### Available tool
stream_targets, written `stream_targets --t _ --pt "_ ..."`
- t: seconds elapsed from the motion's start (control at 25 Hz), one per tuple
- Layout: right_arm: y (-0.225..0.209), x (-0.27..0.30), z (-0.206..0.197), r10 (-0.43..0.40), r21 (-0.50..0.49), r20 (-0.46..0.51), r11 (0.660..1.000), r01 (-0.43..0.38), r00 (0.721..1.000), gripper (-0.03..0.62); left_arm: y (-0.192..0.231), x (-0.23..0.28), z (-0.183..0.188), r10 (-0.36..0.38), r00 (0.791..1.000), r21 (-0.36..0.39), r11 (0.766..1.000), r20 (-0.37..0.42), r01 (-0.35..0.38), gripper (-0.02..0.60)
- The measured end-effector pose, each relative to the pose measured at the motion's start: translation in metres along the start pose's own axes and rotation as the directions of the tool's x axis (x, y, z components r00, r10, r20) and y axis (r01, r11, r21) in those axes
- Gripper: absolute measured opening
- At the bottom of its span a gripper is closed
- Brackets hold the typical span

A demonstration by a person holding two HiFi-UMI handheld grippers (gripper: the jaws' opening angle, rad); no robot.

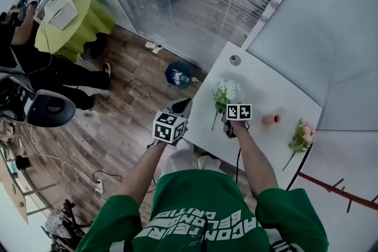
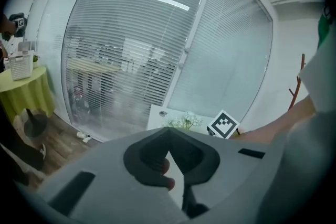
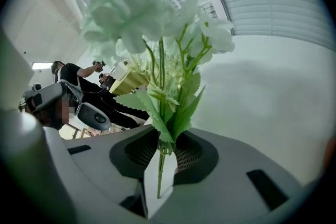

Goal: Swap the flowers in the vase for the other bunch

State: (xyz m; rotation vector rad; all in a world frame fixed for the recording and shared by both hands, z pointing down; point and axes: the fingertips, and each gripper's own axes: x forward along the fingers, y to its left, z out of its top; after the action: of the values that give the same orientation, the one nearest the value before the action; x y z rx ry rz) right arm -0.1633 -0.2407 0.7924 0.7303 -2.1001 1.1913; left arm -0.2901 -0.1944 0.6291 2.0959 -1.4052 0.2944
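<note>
- Worktop [image 1: 260,85]: the swap looks about halfway done.
- White bunch [image 1: 226,91]: out of the vase, stems clamped in the right gripper [image 3: 160,165], blooms at its 12 o'clock.
- Pink bunch [image 1: 302,136]: lying at the vase's 3 o'clock, not yet put in.
- Left gripper [image 2: 169,136]: jaws together, empty.
- Vase [image 1: 271,120]: seemingly empty, near the right gripper's 3 o'clock.
</note>
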Motion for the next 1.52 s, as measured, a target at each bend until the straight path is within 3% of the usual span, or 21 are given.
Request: stream_targets --t 0.32,0.76,1.28,1.52 --pt "-0.025 0.028 -0.01 -0.007 0.098 -0.06 0.995 0.013 0.998 0.077 0.017 0.018 -0.003 -0.014 0.999 -0.004 1.0 -0.038 0.014 0.003" --pt "-0.028 0.039 -0.014 0.034 0.24 -0.059 0.971 -0.019 0.998 0.078 0.03 0.034 0.002 -0.053 0.996 -0.008 0.999 -0.074 0.052 0.003" --pt "-0.027 0.026 -0.011 -0.055 0.208 -0.053 0.976 0.065 0.997 0.186 0.022 0.044 0.018 -0.121 0.99 0.017 0.992 -0.069 0.123 0.003" --pt "-0.032 0.012 -0.014 -0.087 0.223 -0.026 0.971 0.09 0.996 0.192 0.016 0.049 0.02 -0.154 0.985 0.035 0.987 -0.073 0.157 0.003"
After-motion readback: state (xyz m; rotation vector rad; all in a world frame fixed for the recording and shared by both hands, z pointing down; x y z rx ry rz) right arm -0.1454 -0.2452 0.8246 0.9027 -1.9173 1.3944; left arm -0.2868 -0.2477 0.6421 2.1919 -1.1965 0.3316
